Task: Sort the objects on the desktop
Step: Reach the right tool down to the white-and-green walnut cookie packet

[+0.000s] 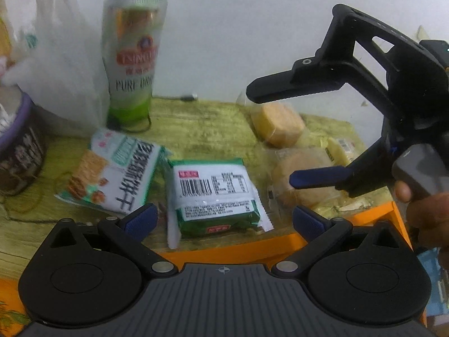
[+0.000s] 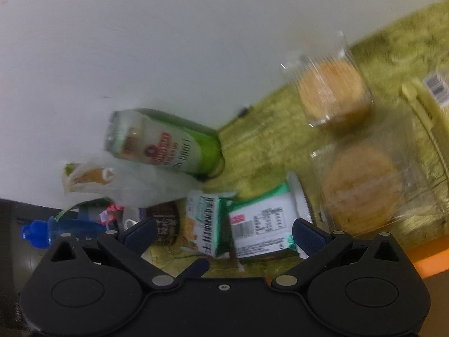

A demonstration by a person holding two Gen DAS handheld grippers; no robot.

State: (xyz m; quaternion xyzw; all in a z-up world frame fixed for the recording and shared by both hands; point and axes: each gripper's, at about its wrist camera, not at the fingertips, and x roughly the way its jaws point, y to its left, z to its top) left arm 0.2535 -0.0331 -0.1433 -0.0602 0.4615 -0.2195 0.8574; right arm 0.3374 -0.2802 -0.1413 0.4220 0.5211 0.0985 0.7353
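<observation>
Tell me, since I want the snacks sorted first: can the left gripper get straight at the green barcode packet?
Probably yes. The left gripper is open with the green barcode packet lying flat just ahead between its fingers, nothing on top. The right gripper hovers off to the side over the wrapped buns.

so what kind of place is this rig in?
Probably a home or dorm desk pushed against a plain white wall, not a lab bench. Cues: a green woven mat over an orange tabletop, strewn with snacks: a beer can, cracker packs and wrapped buns.
</observation>
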